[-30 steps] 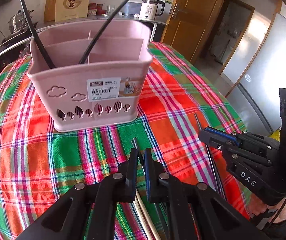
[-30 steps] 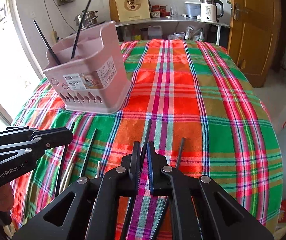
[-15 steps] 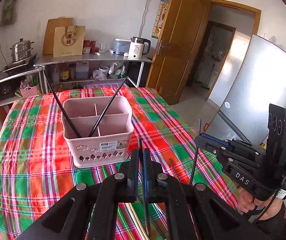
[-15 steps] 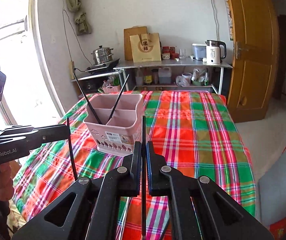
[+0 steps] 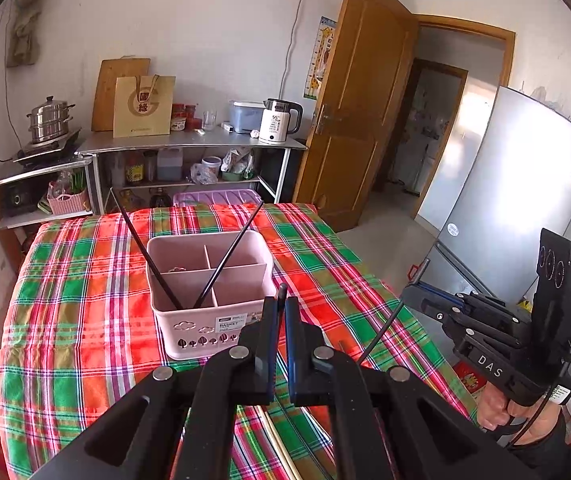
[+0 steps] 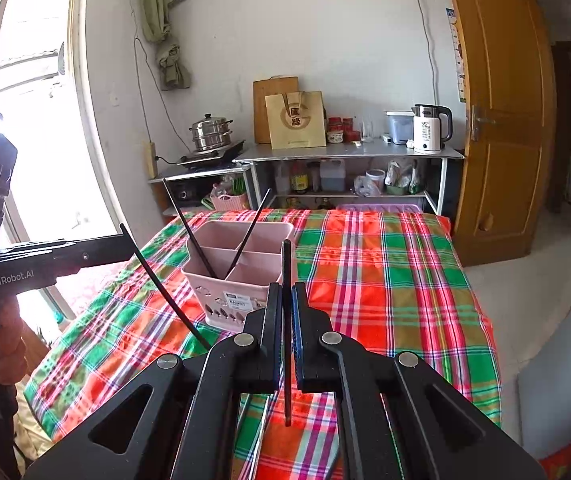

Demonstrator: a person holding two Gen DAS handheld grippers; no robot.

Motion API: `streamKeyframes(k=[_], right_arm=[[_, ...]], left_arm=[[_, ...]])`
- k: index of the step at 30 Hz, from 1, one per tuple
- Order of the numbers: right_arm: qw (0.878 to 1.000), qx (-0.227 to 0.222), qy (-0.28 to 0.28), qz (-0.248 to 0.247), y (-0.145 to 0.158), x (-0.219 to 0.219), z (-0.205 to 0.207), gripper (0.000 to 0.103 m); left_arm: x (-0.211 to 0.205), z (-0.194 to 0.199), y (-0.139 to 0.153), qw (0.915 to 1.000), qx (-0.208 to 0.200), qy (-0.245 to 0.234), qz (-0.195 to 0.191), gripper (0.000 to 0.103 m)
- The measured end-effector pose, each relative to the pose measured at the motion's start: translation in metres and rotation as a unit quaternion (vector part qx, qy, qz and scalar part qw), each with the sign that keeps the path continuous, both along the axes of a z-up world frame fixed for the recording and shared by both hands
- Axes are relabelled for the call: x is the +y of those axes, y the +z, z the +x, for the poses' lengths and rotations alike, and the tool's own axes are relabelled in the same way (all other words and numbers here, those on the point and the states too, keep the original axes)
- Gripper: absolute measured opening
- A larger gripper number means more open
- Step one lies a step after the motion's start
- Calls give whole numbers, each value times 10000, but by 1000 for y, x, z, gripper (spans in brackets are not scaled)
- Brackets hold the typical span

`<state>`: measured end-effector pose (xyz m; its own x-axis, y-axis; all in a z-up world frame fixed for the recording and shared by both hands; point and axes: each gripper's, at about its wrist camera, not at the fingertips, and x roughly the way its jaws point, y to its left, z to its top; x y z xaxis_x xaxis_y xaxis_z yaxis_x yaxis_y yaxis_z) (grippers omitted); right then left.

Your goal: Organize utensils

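Left wrist view shows the left gripper (image 5: 280,312) raised above the plaid tabletop (image 5: 65,320), its fingers (image 5: 267,344) clamped on a black chopstick (image 5: 282,292) whose tip pokes up just past them. Beyond it stands the pink basket (image 5: 209,312), divided into compartments, with two black chopsticks (image 5: 227,252) leaning crossed inside its front section. To the right, the right gripper (image 5: 417,294) is held by a hand (image 5: 501,412) off the tabletop's edge and carries another thin black chopstick (image 5: 381,334) slanting down. Pale chopsticks (image 5: 275,440) lie on the cloth below the left gripper.

Right wrist view shows that gripper's fingers (image 6: 272,332) closed on its chopstick, which stands nearly upright between them. The left gripper's chopstick slants down from its tip on the left.
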<state>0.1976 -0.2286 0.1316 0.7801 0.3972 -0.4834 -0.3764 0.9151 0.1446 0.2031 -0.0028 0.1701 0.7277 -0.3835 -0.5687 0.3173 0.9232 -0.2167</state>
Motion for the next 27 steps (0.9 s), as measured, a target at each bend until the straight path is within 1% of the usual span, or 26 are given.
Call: streamKeyframes(k=[5,13,17,23,27], right_arm=[[9999,-76,83,7,9,5,1,5],[9995,-153,268,90,23,18,13,5],[9990,-211,360,138,34,27,23,5],[9979,-312,453,332,54,38,39,5],[9972,-403,475,420,70,46,50,5]], left_arm=[[7,-1,8,10000,-15,62,14,3],[27,10,27,9997,-47,237,64,3],[36,18,46,9993,-141,327,89,2],[48,31,81,9982,-352,485,59,2],[51,42,106,9971,-509,554,136,2]])
